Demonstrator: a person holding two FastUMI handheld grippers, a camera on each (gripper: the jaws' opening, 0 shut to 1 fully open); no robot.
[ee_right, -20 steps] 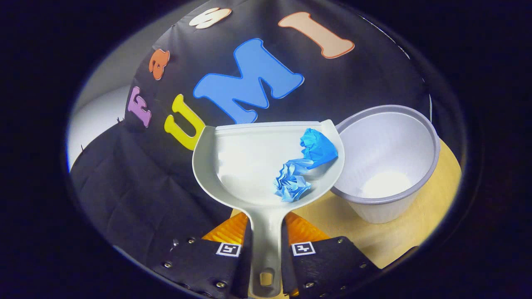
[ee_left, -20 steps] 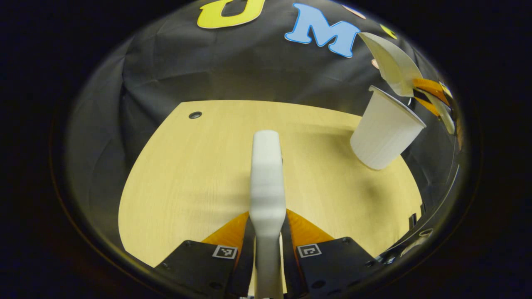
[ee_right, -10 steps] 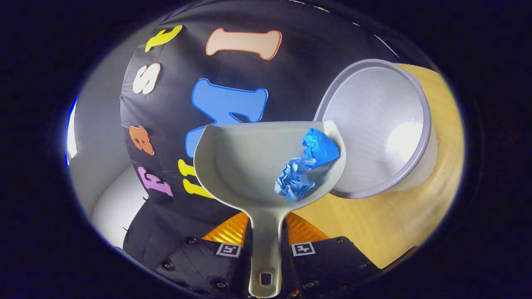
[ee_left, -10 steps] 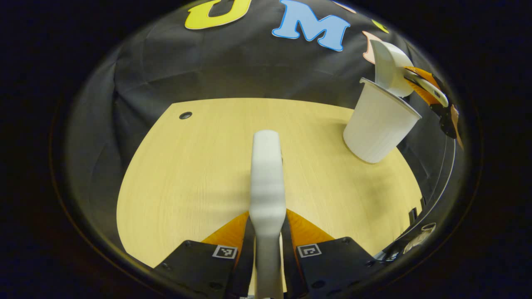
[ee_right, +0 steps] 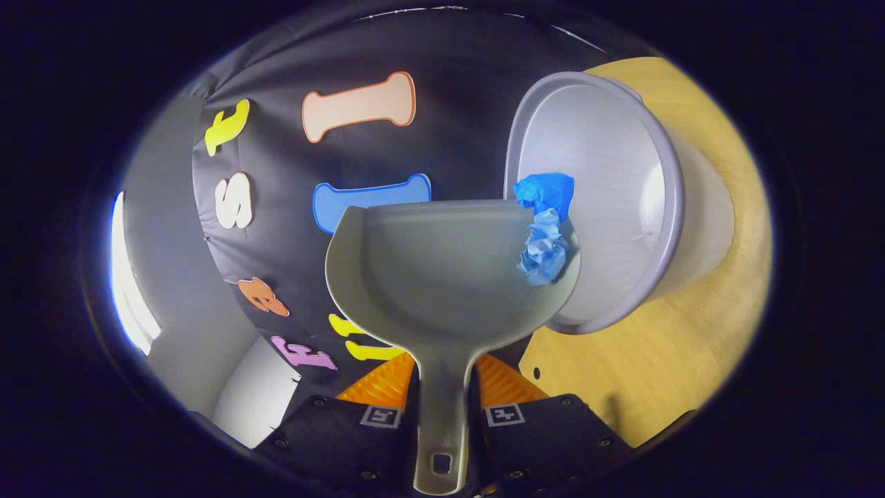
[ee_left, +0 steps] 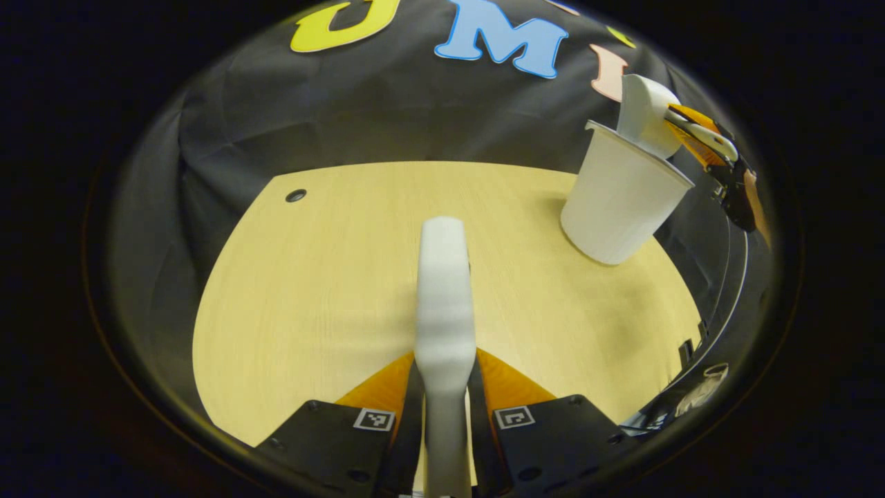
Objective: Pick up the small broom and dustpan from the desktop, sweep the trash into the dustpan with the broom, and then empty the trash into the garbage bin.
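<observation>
In the right gripper view my right gripper (ee_right: 443, 387) is shut on the handle of a grey dustpan (ee_right: 435, 270). The pan is tilted over the mouth of the white garbage bin (ee_right: 608, 187), and two blue crumpled paper balls (ee_right: 546, 228) sit at its front right corner by the bin's rim. In the left gripper view my left gripper (ee_left: 446, 384) is shut on the white handle of the small broom (ee_left: 444, 290), held above the wooden desktop (ee_left: 332, 277). That view has the bin (ee_left: 622, 197) at the far right, with the dustpan (ee_left: 643, 114) and the right gripper (ee_left: 712, 149) tipped over it.
The desktop has a small round hole (ee_left: 296, 196) near its far left corner. The black cloth wall (ee_left: 387, 111) rises right behind the desk and the bin. The bin stands near the desk's right edge.
The right gripper has rolled and tipped the dustpan further over the bin. The blue paper balls have slid from the pan's middle to its front corner at the bin's rim. The broom has hardly moved.
</observation>
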